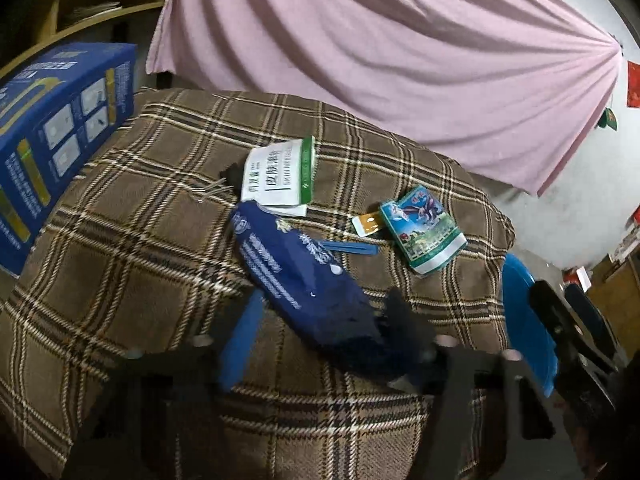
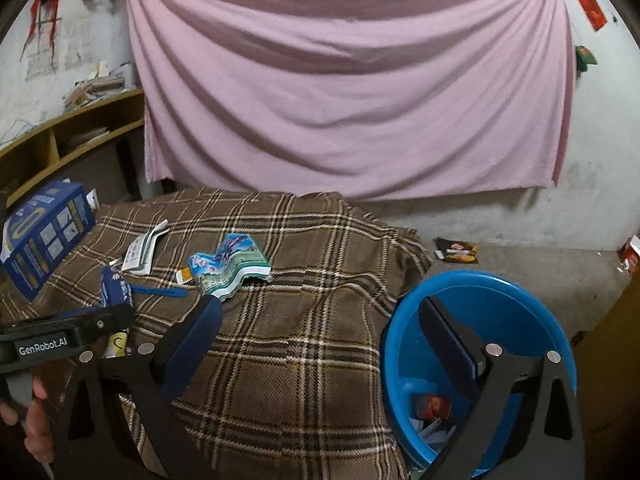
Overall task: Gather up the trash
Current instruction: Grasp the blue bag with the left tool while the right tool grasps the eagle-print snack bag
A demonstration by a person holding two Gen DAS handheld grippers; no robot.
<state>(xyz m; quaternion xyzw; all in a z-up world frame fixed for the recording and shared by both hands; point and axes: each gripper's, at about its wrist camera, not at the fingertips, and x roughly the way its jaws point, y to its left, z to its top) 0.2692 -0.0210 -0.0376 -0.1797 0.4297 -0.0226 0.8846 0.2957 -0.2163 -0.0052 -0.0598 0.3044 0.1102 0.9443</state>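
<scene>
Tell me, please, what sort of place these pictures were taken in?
Probably a lived-in room at home, a bedroom or storeroom. A pink sheet hangs on a rough white wall, a plaid blanket covers the work surface, and a wooden shelf holds books and papers.

Black gripper (image 2: 320, 328) frame, blue finger pads (image 2: 192, 344), silver screws, white "GenRobot.AI" lettering.

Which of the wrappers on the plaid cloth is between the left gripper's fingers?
The dark blue wrapper with white print; it lies between the left gripper fingers. The white-and-green packet and colourful packet lie farther off, untouched.
</scene>
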